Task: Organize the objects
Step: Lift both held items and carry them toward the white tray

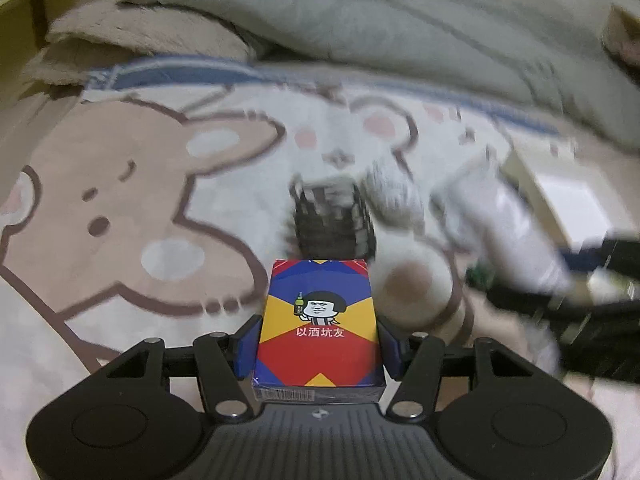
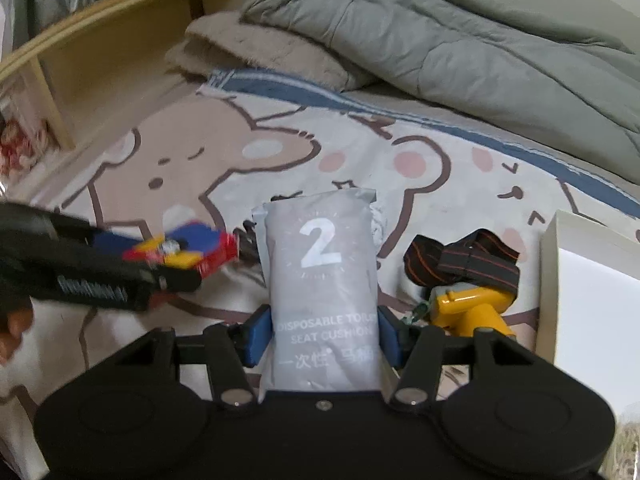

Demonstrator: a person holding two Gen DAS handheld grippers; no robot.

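My left gripper [image 1: 318, 340] is shut on a red, blue and yellow card box [image 1: 318, 320] with a cartoon face, held above the bear-print blanket [image 1: 120, 200]. It also shows blurred in the right wrist view [image 2: 184, 252], at the left. My right gripper [image 2: 324, 336] is shut on a grey packet [image 2: 324, 280] marked "2" and "disposable toilet seat cushion". That packet shows blurred in the left wrist view [image 1: 512, 232], at the right.
A black striped strap [image 2: 464, 260] and a yellow object [image 2: 472, 308] lie on the blanket to the right. A white box [image 2: 592, 300] stands at the far right. A dark blurred object [image 1: 332, 220] lies ahead. A grey duvet [image 2: 440, 40] is bunched behind; a wooden shelf [image 2: 100, 40] stands at the left.
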